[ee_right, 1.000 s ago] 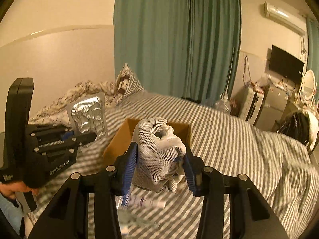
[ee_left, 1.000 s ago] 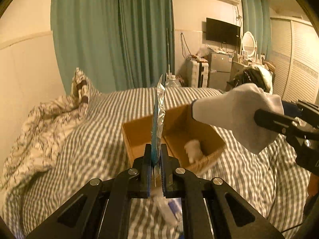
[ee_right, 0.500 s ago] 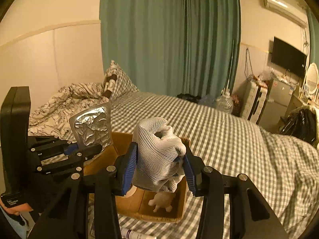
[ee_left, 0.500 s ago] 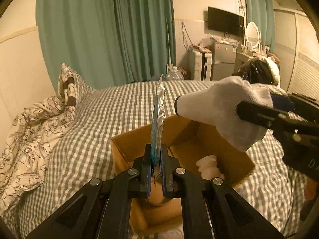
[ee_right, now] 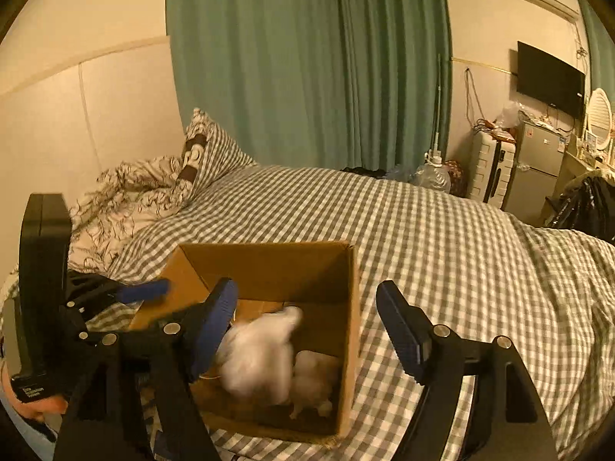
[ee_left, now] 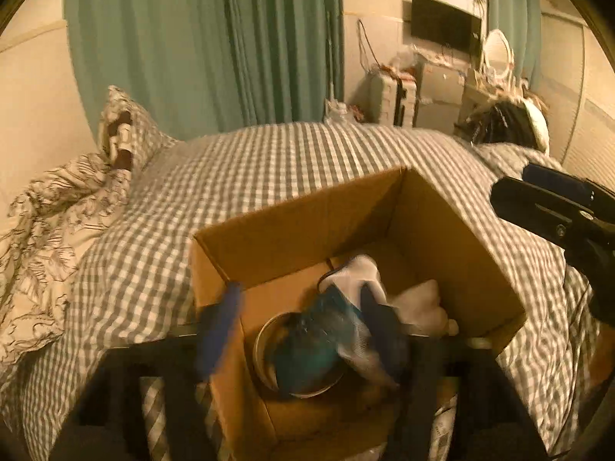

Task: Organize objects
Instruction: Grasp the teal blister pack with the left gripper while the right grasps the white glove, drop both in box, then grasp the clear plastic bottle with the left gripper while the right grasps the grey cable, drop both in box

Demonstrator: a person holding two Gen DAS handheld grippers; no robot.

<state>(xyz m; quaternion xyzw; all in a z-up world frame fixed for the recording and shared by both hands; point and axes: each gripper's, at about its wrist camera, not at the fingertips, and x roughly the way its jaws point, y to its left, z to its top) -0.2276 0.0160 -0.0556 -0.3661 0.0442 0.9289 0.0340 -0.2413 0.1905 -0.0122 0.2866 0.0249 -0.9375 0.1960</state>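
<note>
Both tongs stand spread apart, holding nothing. The left tongs [ee_left: 303,330] hang low over the near-left corner of the cardboard box [ee_left: 303,226], one blue-padded finger outside the box's left wall and the other inside over the contents; both are motion-blurred. The right tongs [ee_right: 307,326] sit above the box's near edge, the left finger over the interior and the right finger outside the box's right wall, over the bed [ee_right: 461,253].

Inside the box, a white glove [ee_right: 257,357] shows as a blur against the left half, beside a small pale soft toy [ee_right: 311,380] in the near-right corner. From the left wrist view a blurred teal-and-silver packet [ee_left: 323,330] lies over a round metal tin [ee_left: 269,353] at the near side of the box.

The box is open-topped, with upright walls. Checked bedding stretches bare beyond its far and right sides; a crumpled patterned quilt [ee_right: 127,199] and pillow [ee_right: 207,153] lie well apart to the left.
</note>
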